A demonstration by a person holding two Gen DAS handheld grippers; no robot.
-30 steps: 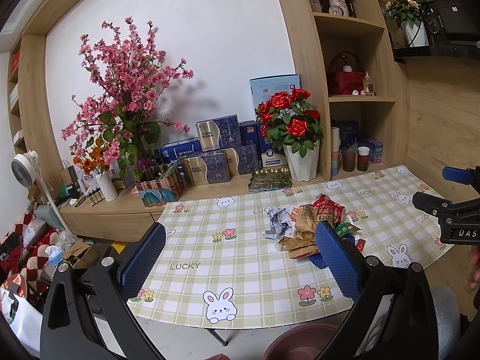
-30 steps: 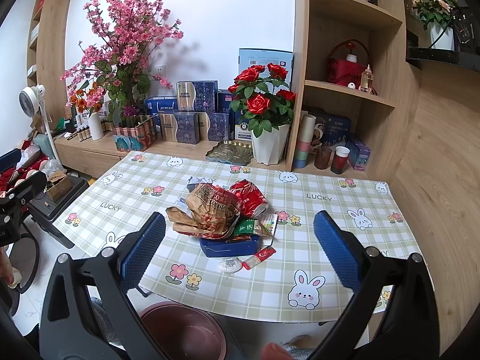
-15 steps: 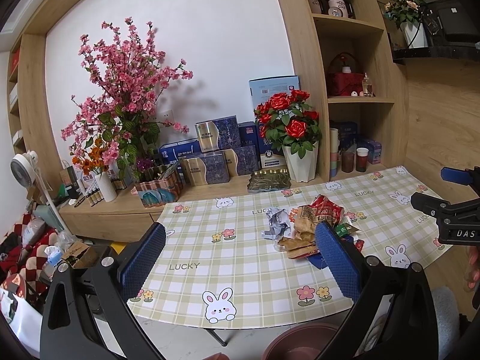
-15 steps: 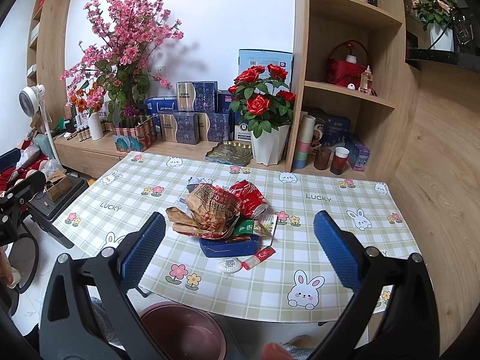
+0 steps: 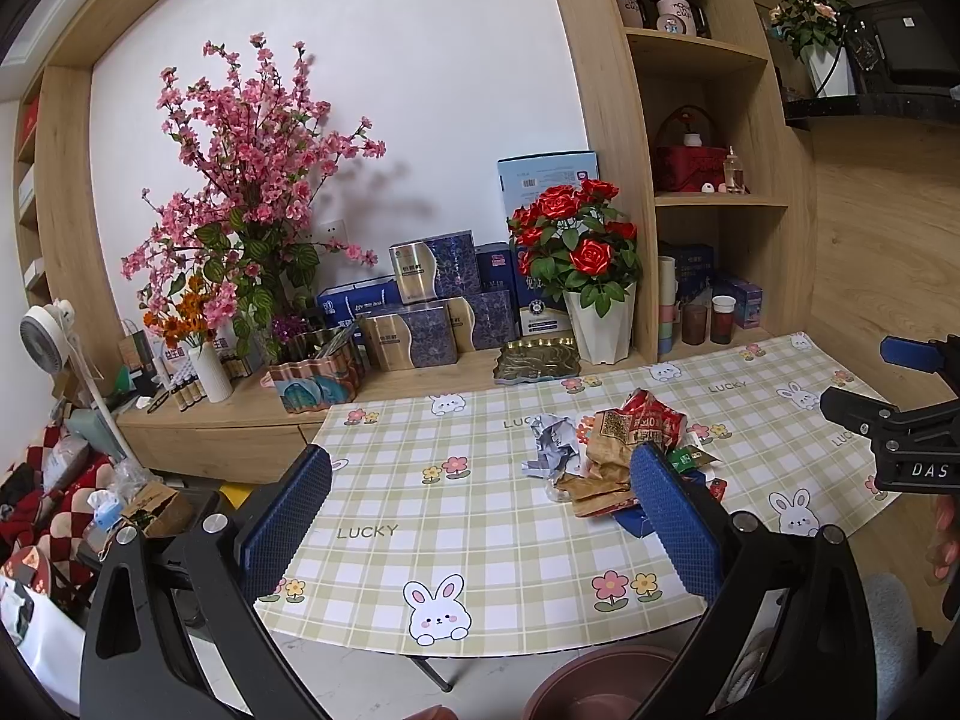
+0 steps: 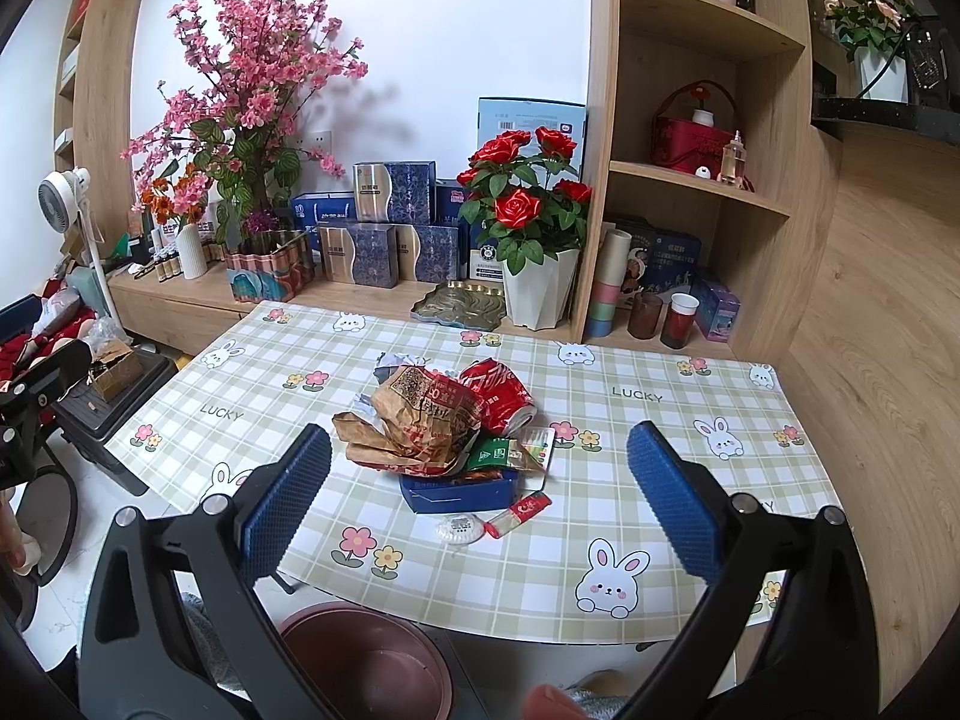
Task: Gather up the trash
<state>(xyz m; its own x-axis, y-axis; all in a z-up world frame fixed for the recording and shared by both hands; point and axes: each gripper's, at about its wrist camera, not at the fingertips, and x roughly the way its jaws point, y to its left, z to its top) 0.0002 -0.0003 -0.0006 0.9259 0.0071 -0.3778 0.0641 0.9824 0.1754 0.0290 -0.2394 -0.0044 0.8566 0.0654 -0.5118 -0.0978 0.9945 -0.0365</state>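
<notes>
left gripper [image 5: 480, 516]: jaws spread wide, nothing between them, hanging off the near left corner of the table. You can also spot it at the left edge of the right view [image 6: 36, 396].
right gripper [image 6: 479, 495]: also wide apart and empty, hovering over the near edge, pointed straight at the trash. Its side shows at the right edge of the left view [image 5: 900, 420].
table [image 6: 630, 420]: green check cloth with bunnies, flowers and "LUCKY" on it, pushed up against the wooden shelf.
trash pile [image 6: 444, 426]: all bunched up around the middle of the table, well clear of both grippers.
paper bag [image 6: 414, 420]: crumpled brown thing with red print, sits on top of the pile.
can [image 6: 498, 393]: red, crushed, lying right behind the bag and touching it.
blue box [image 6: 462, 489]: flattened, at the front of the pile, with a green wrapper [image 6: 495, 456] on it.
white paper [image 5: 555, 450]: scrunched, on the far left side of the pile.
small bits: a white round thing [image 6: 459, 528] and a red-and-white sachet [image 6: 519, 513] lie just in front of the box, side by side.
bin [image 6: 366, 660]: brownish-red, on the floor under the near edge, open and looks empty as far as I can see.
roses [image 6: 528, 198]: white pot on the shelf ledge behind the table.
pink blossoms [image 6: 252, 90]: tall bunch further left on the same ledge.
</notes>
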